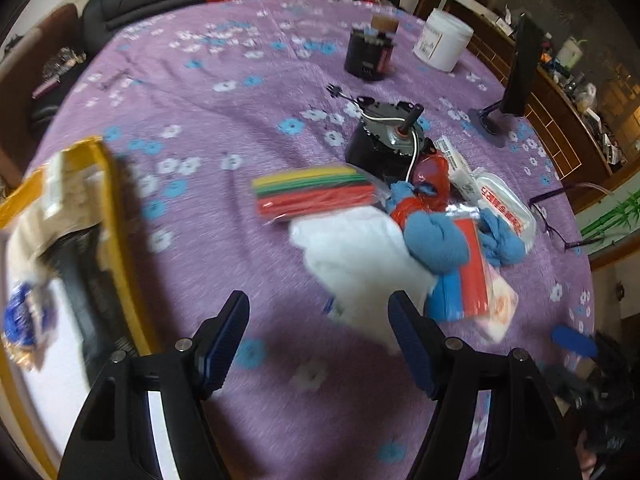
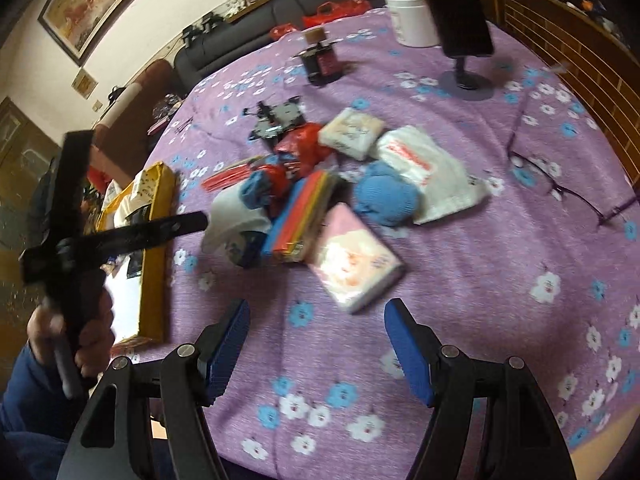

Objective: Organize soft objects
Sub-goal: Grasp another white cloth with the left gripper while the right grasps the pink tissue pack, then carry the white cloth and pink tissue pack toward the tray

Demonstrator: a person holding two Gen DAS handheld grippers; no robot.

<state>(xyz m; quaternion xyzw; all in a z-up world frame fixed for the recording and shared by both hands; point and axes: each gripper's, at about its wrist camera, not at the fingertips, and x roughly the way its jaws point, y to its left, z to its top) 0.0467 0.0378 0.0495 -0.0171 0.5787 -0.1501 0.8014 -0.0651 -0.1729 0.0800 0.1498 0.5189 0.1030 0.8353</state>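
A heap of soft things lies mid-table on the purple flowered cloth point(image 1: 208, 92). In the left wrist view it shows a white cloth point(image 1: 360, 264), rolled blue towels point(image 1: 436, 244), a pack of coloured cloths point(image 1: 312, 192) and tissue packets point(image 1: 504, 204). My left gripper point(image 1: 320, 320) is open and holds nothing, with the white cloth's near edge just beyond its right finger. My right gripper point(image 2: 316, 312) is open over bare cloth. A pink tissue pack point(image 2: 356, 260) lies just ahead of it, with a blue towel ball point(image 2: 384, 196) and a white packet point(image 2: 432, 172) behind.
A yellow cardboard box point(image 1: 108, 220) holding bags stands at the left. Behind the heap are a motor point(image 1: 384, 140), a dark jar point(image 1: 368, 56), a white tub point(image 1: 442, 40) and a black stand point(image 2: 466, 80). Glasses point(image 2: 568, 188) lie at the right. A hand point(image 2: 76, 336) holds the other tool.
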